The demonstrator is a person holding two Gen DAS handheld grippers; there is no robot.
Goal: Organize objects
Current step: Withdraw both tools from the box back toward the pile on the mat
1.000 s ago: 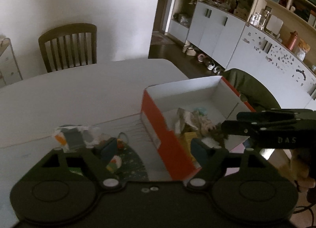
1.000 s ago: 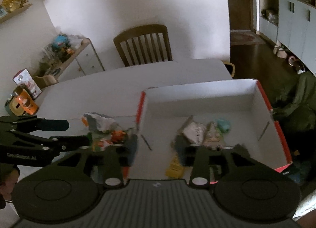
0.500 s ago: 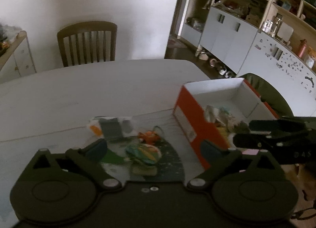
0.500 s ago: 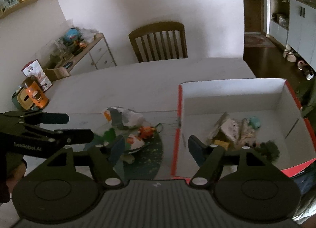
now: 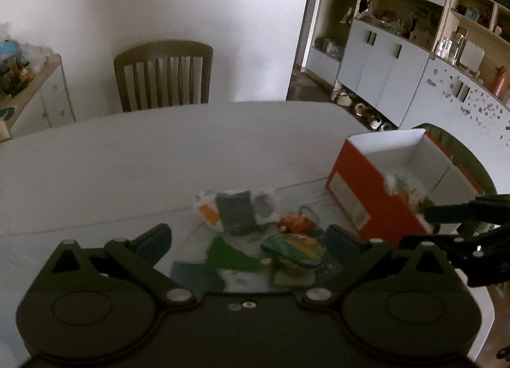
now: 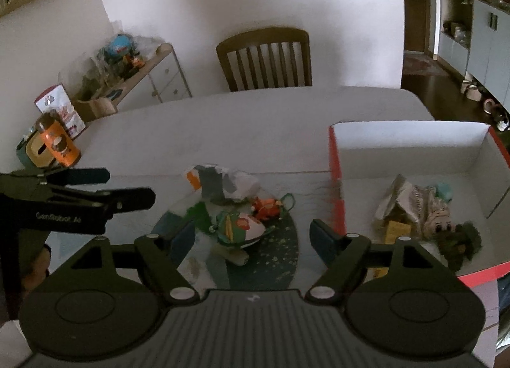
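Both grippers hang over the toy pile [image 6: 236, 208] on the bench [image 6: 255, 119] beside the orange box [image 6: 414, 157], left gripper [image 5: 248, 237] fingers spread wide and empty, right gripper [image 6: 251, 234] jaws opening with nothing pinched, apparently readying another pick for the box.

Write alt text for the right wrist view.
The right hand-held gripper, its jaws opening and empty, hovers over a pile of small toys and packets on a white table. An orange-edged box holding more items sits to the right; the left hand-held gripper enters from the left.
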